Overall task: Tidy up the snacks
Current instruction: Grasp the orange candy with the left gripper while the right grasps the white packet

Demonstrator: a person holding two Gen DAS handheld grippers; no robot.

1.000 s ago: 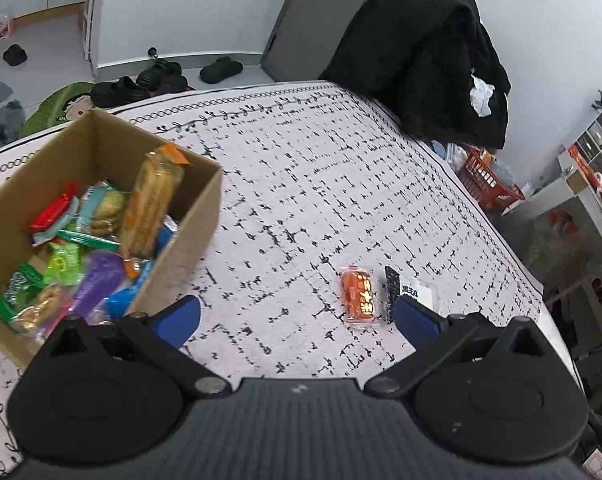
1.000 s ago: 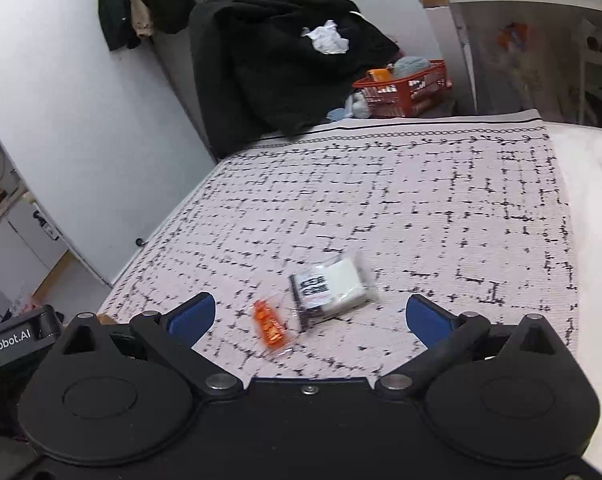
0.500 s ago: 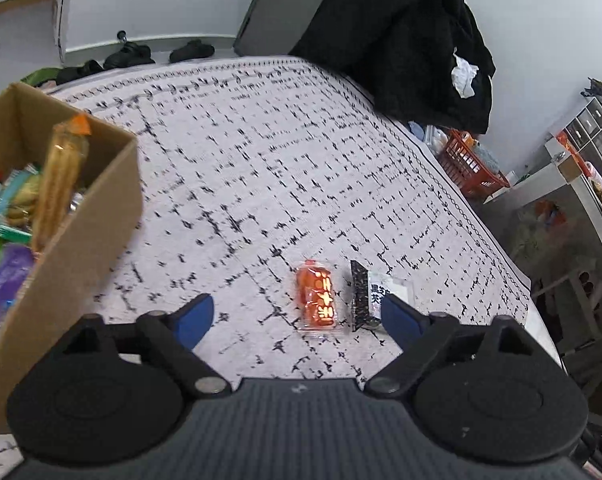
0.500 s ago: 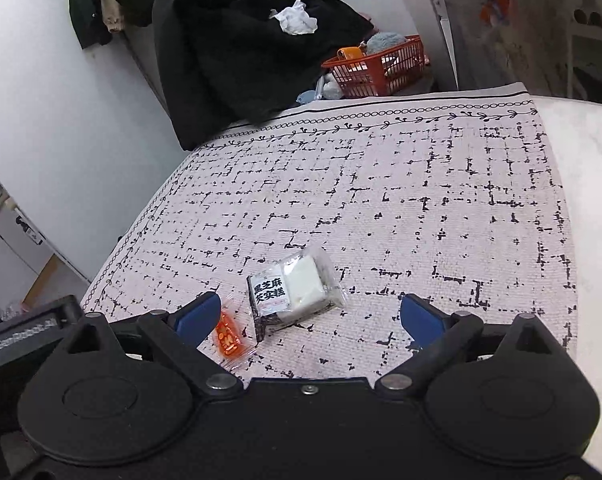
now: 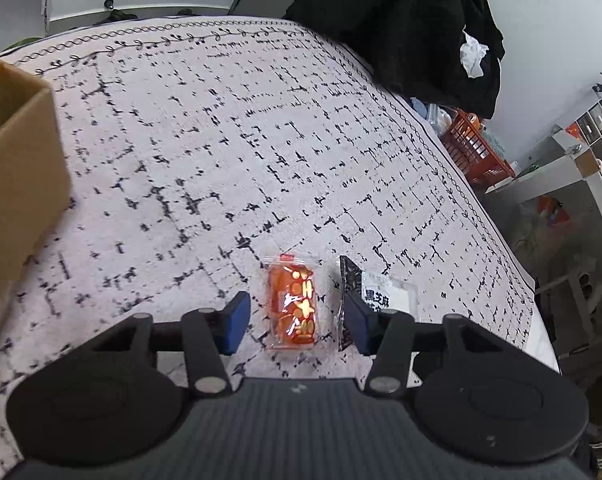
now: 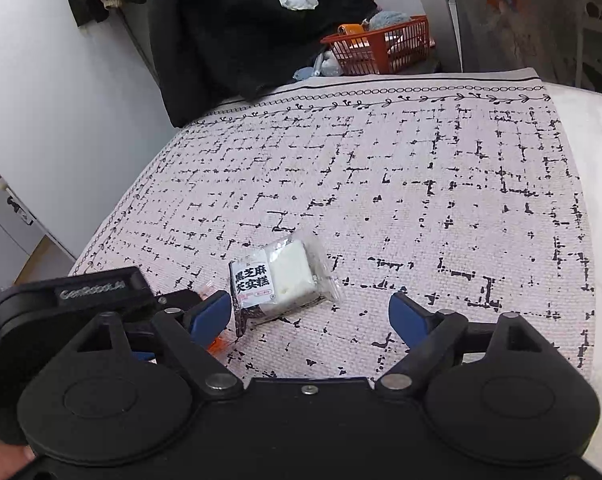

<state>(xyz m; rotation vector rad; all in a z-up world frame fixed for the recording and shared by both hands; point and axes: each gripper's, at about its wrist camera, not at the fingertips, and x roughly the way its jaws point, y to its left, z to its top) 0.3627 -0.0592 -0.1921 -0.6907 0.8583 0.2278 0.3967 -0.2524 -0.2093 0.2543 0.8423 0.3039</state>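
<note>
An orange snack packet (image 5: 293, 304) lies on the patterned tablecloth (image 5: 221, 152). My left gripper (image 5: 297, 320) is low over it with a pad on each side; its jaws are closing, and gaps still show on both sides. Just right of it lies a white cake packet with a black label (image 6: 277, 280), also seen in the left wrist view (image 5: 385, 296). My right gripper (image 6: 309, 314) straddles this packet, which sits near the left finger. Its jaws are closing but still wide and not touching it. The left gripper's body (image 6: 97, 292) shows beside the right one.
A cardboard box (image 5: 17, 184) of snacks stands at the left edge of the left wrist view. A black coat (image 6: 237, 32) hangs beyond the far edge. An orange basket (image 6: 385, 48) sits on the floor. The cloth ends at bare white tabletop (image 6: 601, 200) on the right.
Both grippers came down and forward onto the two packets, and both pairs of jaws narrowed, the left far more. The box slid out to the left edge of the left view.
</note>
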